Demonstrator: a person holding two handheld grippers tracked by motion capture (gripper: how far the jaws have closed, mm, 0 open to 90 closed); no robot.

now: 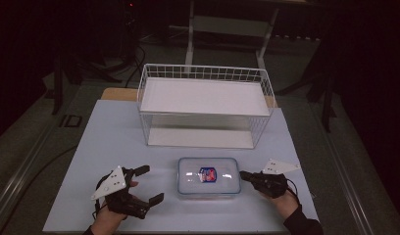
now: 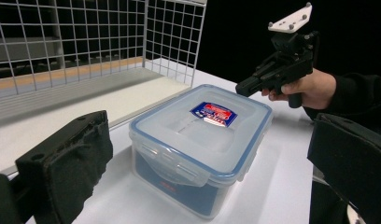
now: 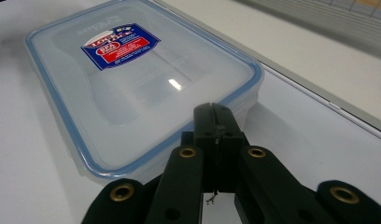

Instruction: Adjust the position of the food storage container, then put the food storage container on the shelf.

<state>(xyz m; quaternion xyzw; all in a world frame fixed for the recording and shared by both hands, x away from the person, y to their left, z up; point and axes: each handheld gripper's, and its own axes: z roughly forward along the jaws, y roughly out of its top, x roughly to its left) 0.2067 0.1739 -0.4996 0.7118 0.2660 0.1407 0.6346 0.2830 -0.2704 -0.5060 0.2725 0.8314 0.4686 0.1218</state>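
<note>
— Dark room all round, one pale worktop (image 1: 114, 147) lit. Why does the left gripper (image 1: 145, 185) sit back with its fingers (image 2: 67, 163) spread wide and empty?

— Likely it waits. It faces the clear plastic box with the blue-rimmed snap lid (image 1: 208, 176), which lies flat ahead of those fingers, between the two grippers.

— And the white wire basket (image 1: 203, 105)?

— Beyond both fingertips, well behind the box; perhaps where it goes.

— The right gripper (image 1: 243, 174)?

— Fingers pressed together, holding nothing, tips just beside the lid's right edge, probably to press or nudge it.
</note>
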